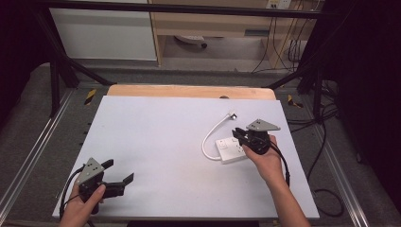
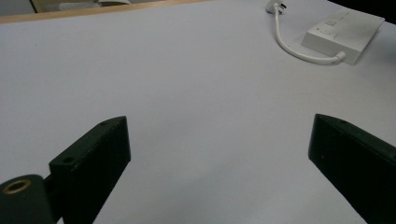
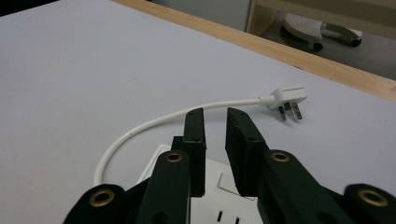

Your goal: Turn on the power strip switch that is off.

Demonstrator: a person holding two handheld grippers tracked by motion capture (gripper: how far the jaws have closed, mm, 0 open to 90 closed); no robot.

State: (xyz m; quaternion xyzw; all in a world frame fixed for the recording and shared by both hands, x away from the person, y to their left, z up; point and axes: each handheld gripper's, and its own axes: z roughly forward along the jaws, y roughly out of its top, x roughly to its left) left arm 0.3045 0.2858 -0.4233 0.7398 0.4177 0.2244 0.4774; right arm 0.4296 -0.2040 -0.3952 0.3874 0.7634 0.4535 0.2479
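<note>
Risk centres on the right gripper (image 1: 242, 136), which hangs over the white power strip (image 1: 231, 149) at the right of the white table top (image 1: 156, 142). Its jaws stand nearly together with a narrow gap, and nothing sits between the tips, so it is all but clenched on air. If it presses down in this posture, the tips could skate across the smooth face of the strip and push it sideways, since the light body lies loose on the board. Such a shove would drag the short white cable (image 1: 211, 134) and swing the plug (image 1: 232, 114), which lies apart from the strip toward the far edge with its pins bare.

The left gripper (image 1: 118, 177) rests low at the near left corner, jaws spread wide and empty, well apart from the strip. It gives no bracing, so any slide would go unchecked.

Concealment: in the right gripper view the jaws and their linkage cover most of the strip's face, leaving only a few socket slots and the outline of what may be a switch. Whether the tips already touch the strip cannot be told. In the high view the hand (image 1: 267, 158) hides the strip's near right end, and the left gripper view cuts off its far corner.
</note>
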